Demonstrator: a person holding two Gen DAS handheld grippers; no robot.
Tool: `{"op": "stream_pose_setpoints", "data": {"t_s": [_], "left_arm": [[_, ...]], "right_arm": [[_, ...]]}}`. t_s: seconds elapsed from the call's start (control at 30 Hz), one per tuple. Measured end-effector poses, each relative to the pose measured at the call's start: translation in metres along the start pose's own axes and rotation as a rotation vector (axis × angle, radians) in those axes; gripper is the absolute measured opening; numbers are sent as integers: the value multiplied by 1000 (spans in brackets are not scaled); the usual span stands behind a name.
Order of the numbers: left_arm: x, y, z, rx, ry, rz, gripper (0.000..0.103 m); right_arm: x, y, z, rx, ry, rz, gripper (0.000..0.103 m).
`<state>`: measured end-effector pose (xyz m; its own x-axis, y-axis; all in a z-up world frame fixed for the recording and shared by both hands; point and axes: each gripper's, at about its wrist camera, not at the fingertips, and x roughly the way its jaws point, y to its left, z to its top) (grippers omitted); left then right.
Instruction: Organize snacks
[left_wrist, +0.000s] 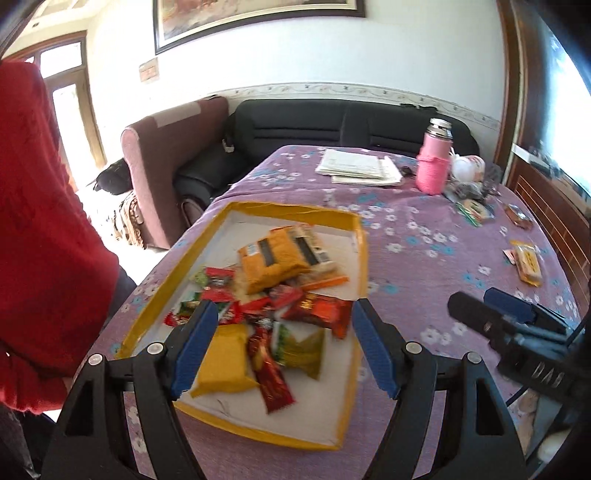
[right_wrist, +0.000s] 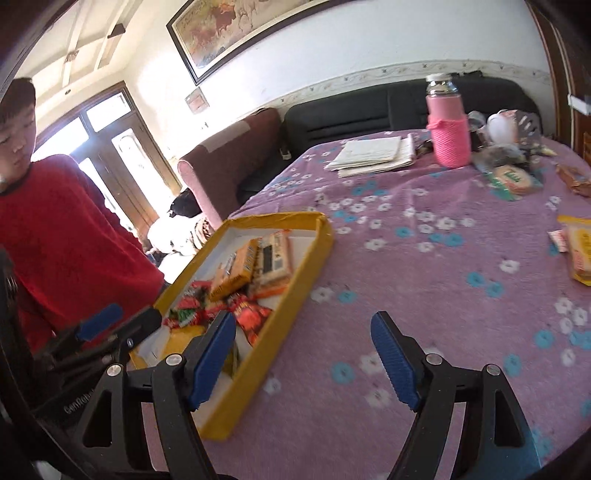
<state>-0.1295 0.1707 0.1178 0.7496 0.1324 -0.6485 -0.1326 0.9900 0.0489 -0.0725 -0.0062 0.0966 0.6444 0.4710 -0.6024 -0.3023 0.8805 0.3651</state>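
A shallow yellow-rimmed tray (left_wrist: 288, 211) with a white floor sits on the purple flowered tablecloth (left_wrist: 424, 258) and holds several snack packets: orange ones (left_wrist: 275, 264), red ones (left_wrist: 317, 312) and a yellow one (left_wrist: 223, 360). My left gripper (left_wrist: 282, 325) is open and empty, hovering over the tray's near half. My right gripper (right_wrist: 303, 338) is open and empty, over the tray's right wall (right_wrist: 295, 291) and the cloth beside it. It also shows in the left wrist view (left_wrist: 495, 314). Loose snack packets lie at the right: a yellow one (left_wrist: 528, 264) (right_wrist: 580, 254) and a round biscuit pack (right_wrist: 511, 179).
A pink sleeved bottle (right_wrist: 448, 125), a stack of papers (right_wrist: 373, 153), a white teapot (right_wrist: 502, 127) and small clutter stand at the table's far side. A person in a red sweater (right_wrist: 66, 240) stands at the left edge. Sofas (left_wrist: 332, 125) lie behind the table.
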Motion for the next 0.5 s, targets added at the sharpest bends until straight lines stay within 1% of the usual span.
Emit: {"op": "stream_pose_setpoints", "data": {"t_s": [0.1, 0.23, 0.5], "left_arm": [[-5, -15, -2, 26, 2, -6, 75], [-9, -27, -3, 49, 6, -6, 75], [-16, -35, -7, 77, 5, -3, 75]], "right_arm": [[-11, 0, -9, -42, -10, -35, 78], [-16, -5, -15, -41, -7, -22, 78], [-19, -13, -21, -16, -5, -17, 78]]}}
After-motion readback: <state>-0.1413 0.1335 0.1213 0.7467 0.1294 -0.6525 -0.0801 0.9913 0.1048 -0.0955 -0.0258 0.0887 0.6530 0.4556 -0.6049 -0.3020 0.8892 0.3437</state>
